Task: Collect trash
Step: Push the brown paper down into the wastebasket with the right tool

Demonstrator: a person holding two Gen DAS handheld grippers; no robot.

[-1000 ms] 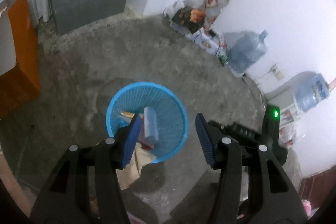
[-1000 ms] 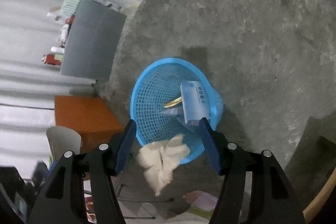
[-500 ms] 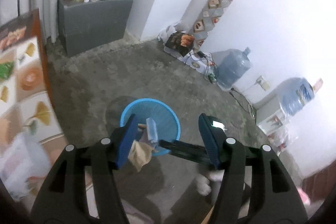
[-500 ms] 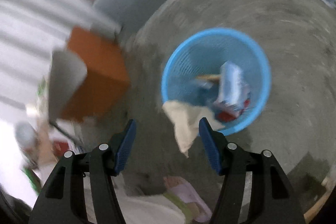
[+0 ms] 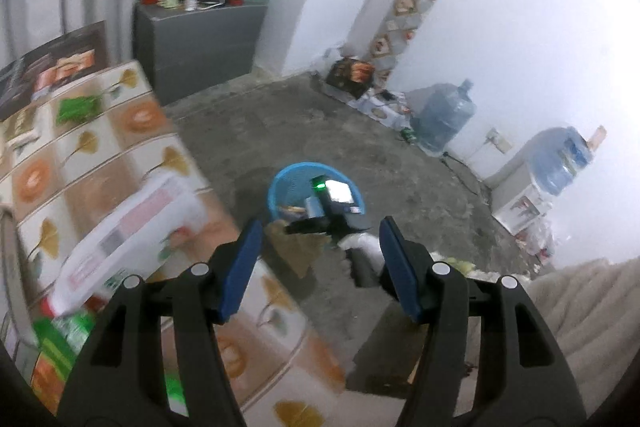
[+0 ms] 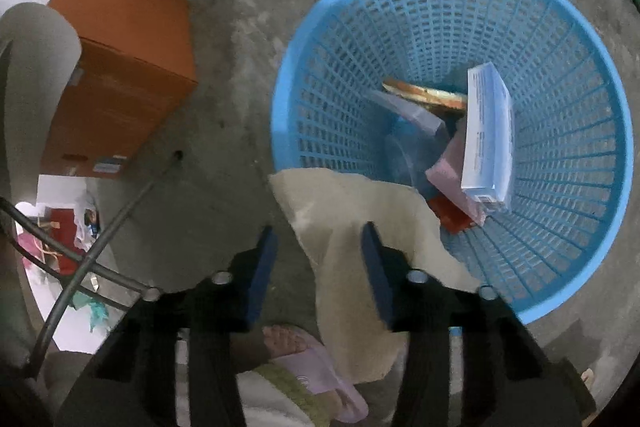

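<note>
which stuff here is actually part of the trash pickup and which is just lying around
Part of the job:
- blue basket
- cream paper draped over its rim, between the closing right gripper jaws
- white box, orange wrapper, pink card inside
- left gripper, open, empty

Just lying about:
- orange box
- water jug
- grey cabinet
- sandal

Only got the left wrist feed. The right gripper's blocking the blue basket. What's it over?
Observer: Right gripper is over a cream paper sheet draped across the basket rim. Its jaws are closing with the sheet between them.
Operator: Gripped yet?
Observer: Not that I can see. One pad stands clear of the sheet.
Operator: What's in the basket?
Observer: A blue-and-white box leaning on edge, with a pink piece beside it.
</note>
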